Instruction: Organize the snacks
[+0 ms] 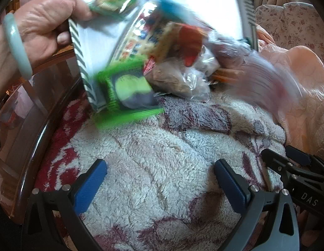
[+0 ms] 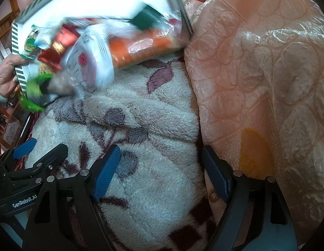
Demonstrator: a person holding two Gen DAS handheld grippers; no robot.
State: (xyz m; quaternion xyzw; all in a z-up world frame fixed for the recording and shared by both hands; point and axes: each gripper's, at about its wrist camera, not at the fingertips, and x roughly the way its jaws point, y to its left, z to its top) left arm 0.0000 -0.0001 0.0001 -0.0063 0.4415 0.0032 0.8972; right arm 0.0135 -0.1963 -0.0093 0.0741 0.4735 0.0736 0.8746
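A fleecy floral blanket [image 1: 162,156] is spread out; a peach quilt [image 2: 256,73] is heaped upon it.

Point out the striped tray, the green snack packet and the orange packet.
striped tray [image 1: 78,48], left wrist view, on its striped left rim.
green snack packet [image 1: 128,87], left wrist view, on its front face.
orange packet [image 2: 141,46], right wrist view, on its middle.

Left tongs [image 1: 160,185] spread wide and empty, right tongs [image 2: 161,173] likewise, side by side

Glossy plastic snack packets [image 1: 172,48] over a fluffy fleece blanket [image 1: 153,163].
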